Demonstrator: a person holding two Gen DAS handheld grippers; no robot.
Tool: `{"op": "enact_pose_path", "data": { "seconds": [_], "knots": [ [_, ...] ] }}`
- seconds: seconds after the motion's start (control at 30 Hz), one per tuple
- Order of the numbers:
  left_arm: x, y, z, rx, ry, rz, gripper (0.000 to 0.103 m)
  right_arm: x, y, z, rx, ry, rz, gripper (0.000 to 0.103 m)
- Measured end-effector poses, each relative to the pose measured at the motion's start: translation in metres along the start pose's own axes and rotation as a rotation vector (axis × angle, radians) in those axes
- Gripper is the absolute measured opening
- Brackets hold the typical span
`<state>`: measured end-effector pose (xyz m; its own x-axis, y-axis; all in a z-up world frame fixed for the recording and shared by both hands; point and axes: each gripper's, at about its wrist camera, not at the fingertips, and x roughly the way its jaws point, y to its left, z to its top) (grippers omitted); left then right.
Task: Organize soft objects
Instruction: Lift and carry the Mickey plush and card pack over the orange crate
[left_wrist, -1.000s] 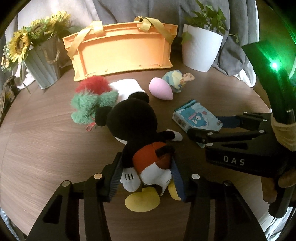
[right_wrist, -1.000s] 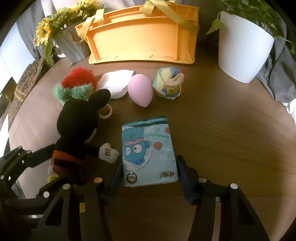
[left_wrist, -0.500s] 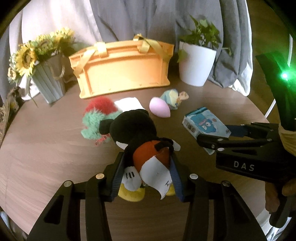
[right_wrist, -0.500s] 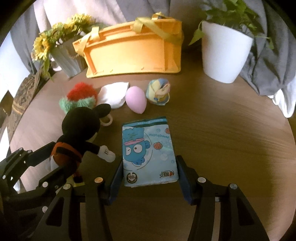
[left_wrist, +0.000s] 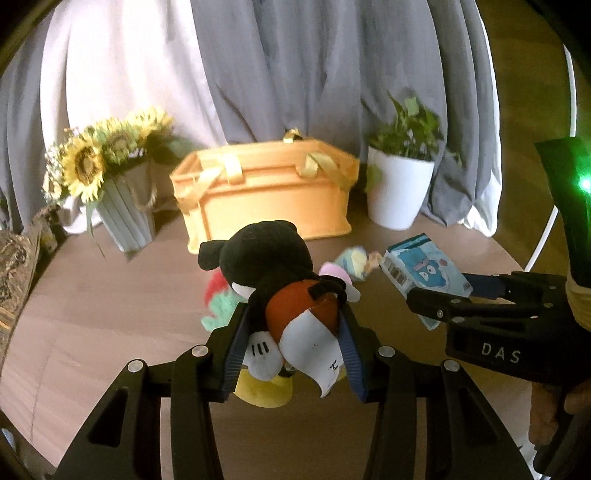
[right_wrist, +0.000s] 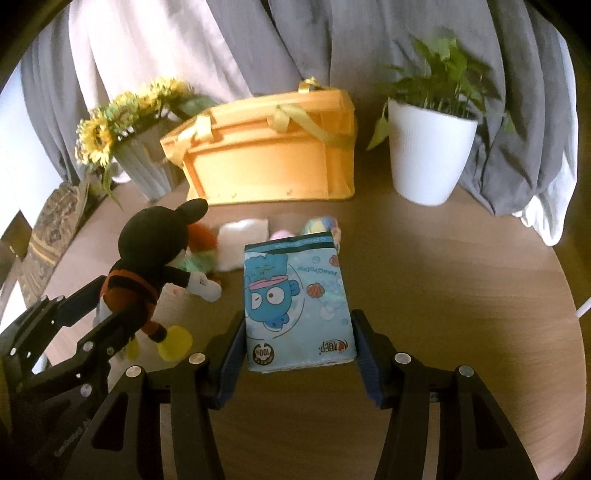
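A black mouse plush (left_wrist: 273, 269) with red shorts hangs above the round table, my left gripper (left_wrist: 291, 354) shut on its lower body. The same plush (right_wrist: 147, 258) shows at the left of the right wrist view. A blue tissue pack (right_wrist: 295, 299) with a cartoon fish is lifted off the table, my right gripper (right_wrist: 295, 347) shut on its sides; the tissue pack (left_wrist: 424, 269) also appears in the left wrist view. An orange basket (left_wrist: 266, 195) with yellow ribbon handles stands at the back. A red-green fuzzy toy (left_wrist: 218, 299), a pink egg (right_wrist: 280, 233) and a pastel toy (left_wrist: 354, 258) lie on the table.
A sunflower bouquet in a grey vase (left_wrist: 122, 206) stands back left and a white plant pot (left_wrist: 399, 192) back right. Grey and white curtains hang behind. A white cloth (right_wrist: 240, 243) lies near the toys. The wooden table (right_wrist: 461, 295) is round.
Both grippers have risen with their loads: the mouse plush and the tissue pack have left the table. Both views tilted up, showing more of the curtains and the basket's rim.
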<state>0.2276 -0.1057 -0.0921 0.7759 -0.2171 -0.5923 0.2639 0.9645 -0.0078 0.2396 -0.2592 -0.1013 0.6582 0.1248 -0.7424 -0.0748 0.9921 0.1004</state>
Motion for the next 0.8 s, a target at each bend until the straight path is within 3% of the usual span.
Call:
{"op": "enact_pose_path", "data": {
  "seconds": [0.8],
  "knots": [
    [-0.026, 0.041, 0.080, 0.021, -0.250, 0.048, 0.046, -0.042, 0.034, 0.073, 0.024, -0.259, 0.030, 0.055]
  ]
}}
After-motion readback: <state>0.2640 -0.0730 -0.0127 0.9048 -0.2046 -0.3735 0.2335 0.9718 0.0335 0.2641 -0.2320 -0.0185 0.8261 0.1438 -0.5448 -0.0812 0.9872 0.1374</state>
